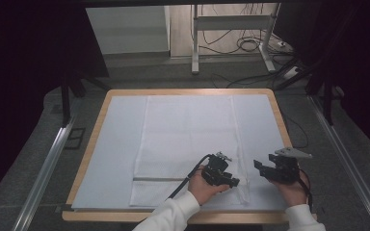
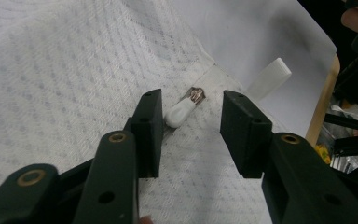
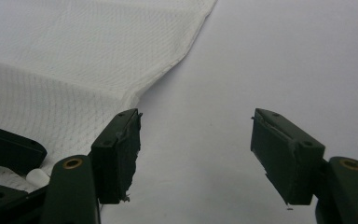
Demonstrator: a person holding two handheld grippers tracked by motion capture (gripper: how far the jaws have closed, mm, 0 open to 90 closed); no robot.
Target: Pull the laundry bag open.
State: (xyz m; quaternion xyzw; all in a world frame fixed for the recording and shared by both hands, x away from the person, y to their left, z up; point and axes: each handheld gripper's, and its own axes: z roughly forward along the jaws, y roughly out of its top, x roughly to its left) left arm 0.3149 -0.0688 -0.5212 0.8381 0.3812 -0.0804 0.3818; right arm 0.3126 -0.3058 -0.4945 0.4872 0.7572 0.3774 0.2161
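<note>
A white mesh bag (image 1: 188, 139) lies flat on the table, its zip line (image 1: 156, 179) running along the near end. In the left gripper view the zip's white pull tab (image 2: 181, 112) and metal slider (image 2: 196, 95) lie between the jaws of my left gripper (image 2: 191, 95), which is open and touches neither. That left gripper (image 1: 232, 182) hovers at the bag's near right corner. My right gripper (image 1: 261, 168) is open just right of the bag, over the bare sheet (image 3: 270, 60), beside the bag's edge (image 3: 168, 70).
A pale sheet (image 1: 120, 144) covers the wooden table (image 1: 89, 154). A white tab (image 2: 269, 78) sticks out from the bag's corner. The left gripper's cable (image 1: 188, 178) trails across the bag. Metal rails (image 1: 48, 163) flank the table; a stand and cables (image 1: 243, 43) lie beyond.
</note>
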